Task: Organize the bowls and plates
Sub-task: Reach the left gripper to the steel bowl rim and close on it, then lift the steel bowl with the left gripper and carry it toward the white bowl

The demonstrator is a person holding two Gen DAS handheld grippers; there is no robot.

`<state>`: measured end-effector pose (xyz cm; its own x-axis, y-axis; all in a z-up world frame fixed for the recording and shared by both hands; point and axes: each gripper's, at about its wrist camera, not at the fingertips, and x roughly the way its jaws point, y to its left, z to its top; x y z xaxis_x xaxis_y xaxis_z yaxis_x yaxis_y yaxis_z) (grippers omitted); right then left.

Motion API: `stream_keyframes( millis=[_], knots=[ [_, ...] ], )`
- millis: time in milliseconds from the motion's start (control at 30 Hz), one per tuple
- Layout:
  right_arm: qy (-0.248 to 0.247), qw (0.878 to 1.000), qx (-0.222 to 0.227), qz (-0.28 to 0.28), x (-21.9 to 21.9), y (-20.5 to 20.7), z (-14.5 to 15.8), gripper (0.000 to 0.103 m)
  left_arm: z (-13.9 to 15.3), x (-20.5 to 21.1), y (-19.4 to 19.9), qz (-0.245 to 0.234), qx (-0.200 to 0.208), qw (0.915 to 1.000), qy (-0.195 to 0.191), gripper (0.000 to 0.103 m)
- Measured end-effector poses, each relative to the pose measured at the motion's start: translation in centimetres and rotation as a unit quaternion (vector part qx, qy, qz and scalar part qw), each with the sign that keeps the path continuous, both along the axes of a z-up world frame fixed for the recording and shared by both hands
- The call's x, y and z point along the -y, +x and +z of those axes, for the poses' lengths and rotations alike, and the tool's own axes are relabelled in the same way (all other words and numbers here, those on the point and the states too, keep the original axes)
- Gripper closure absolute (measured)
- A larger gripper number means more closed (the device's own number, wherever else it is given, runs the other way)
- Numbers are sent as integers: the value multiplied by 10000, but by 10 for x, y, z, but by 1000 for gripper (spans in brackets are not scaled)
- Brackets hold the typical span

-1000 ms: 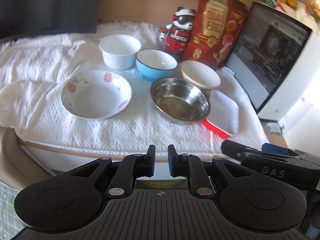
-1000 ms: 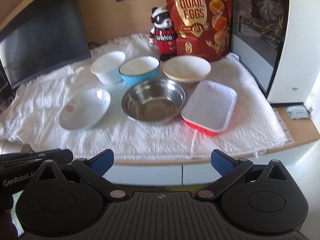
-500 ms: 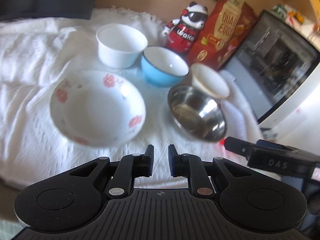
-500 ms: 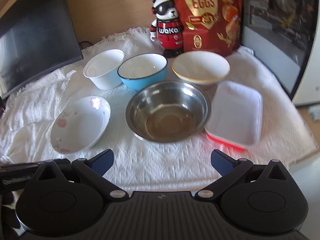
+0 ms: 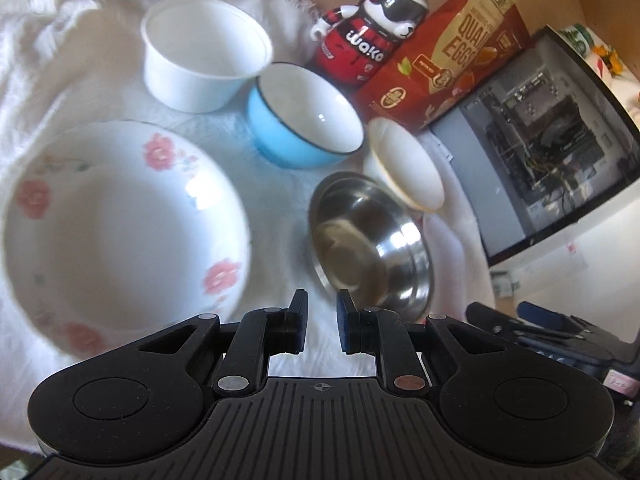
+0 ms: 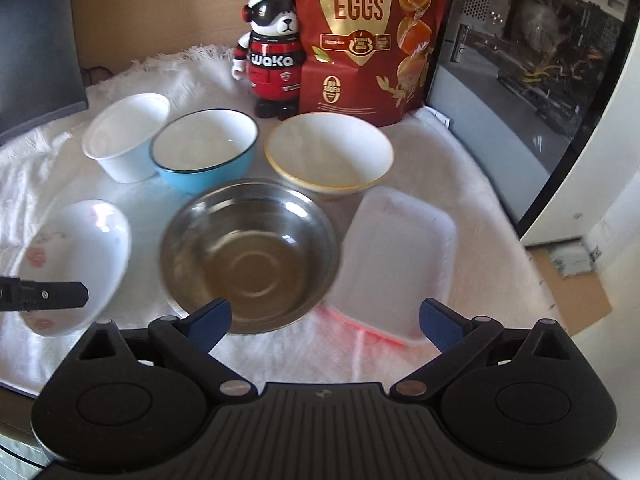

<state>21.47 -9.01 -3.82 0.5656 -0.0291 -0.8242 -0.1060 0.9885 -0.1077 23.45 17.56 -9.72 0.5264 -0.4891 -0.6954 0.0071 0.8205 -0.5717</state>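
Observation:
Several dishes sit on a white cloth. A floral plate [image 5: 120, 220] [image 6: 76, 256] lies front left, a steel bowl [image 5: 368, 240] [image 6: 248, 248] in the middle and a red-edged white tray [image 6: 396, 256] front right. Behind them stand a white tub [image 5: 204, 60] [image 6: 124, 140], a blue bowl [image 5: 304, 116] [image 6: 204, 152] and a cream bowl [image 5: 408, 172] [image 6: 328, 156]. My left gripper [image 5: 322, 304] is shut and empty, hovering between the plate and the steel bowl. My right gripper [image 6: 323, 312] is wide open over the steel bowl's near rim, holding nothing.
A panda figure [image 6: 272, 60] and a quail-egg bag [image 6: 360, 36] stand behind the bowls. A glass-sided computer case [image 6: 540, 80] walls off the right, a dark monitor [image 6: 36, 40] the far left. The white cloth [image 6: 480, 216] ends at the desk's front edge.
Both grippers have moved forward and down toward the dishes, which now look larger. The left view has swung over the floral plate. Neither gripper's jaws have changed.

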Motion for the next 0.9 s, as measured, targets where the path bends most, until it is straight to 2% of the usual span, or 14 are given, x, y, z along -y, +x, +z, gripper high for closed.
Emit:
stream_keyframes(
  millis=[67,133,233,333,400,433,467,600,733,833,900],
  knots=[
    [-79,9999,-7,104,8,12,-5,3,-1,10,11,129,84,9998,107,86],
    [-81,9994,-2,330,14,25,-11,3,-3,20,21,316,-49,9991,261,86],
    [-23,9982,-33,605,24,44,-20,9,-6,36,31,291,-113,9983,488,86],
    [163,9951,-76,976,30,64,-29,14,-14,44,37,566,-354,9955,674,86],
    [180,9929,-36,1172,32,78,-35,21,-17,50,41,655,-394,9940,780,84],
    [222,9917,-54,1264,33,84,-39,33,-18,53,43,690,-400,9932,850,84],
    [278,9903,-91,1361,34,90,-42,39,-20,55,44,748,-426,9922,896,84],
    [402,9855,-126,1643,34,109,-55,44,-27,63,49,883,-589,9904,883,84],
    [506,9784,-225,1994,31,121,-66,53,-37,70,50,998,-718,9902,663,83],
    [516,9733,-322,2213,25,127,-74,54,-40,71,52,971,-776,9906,567,78],
    [617,9716,-410,2247,21,131,-77,54,-41,71,56,960,-852,9900,583,78]
  ],
)
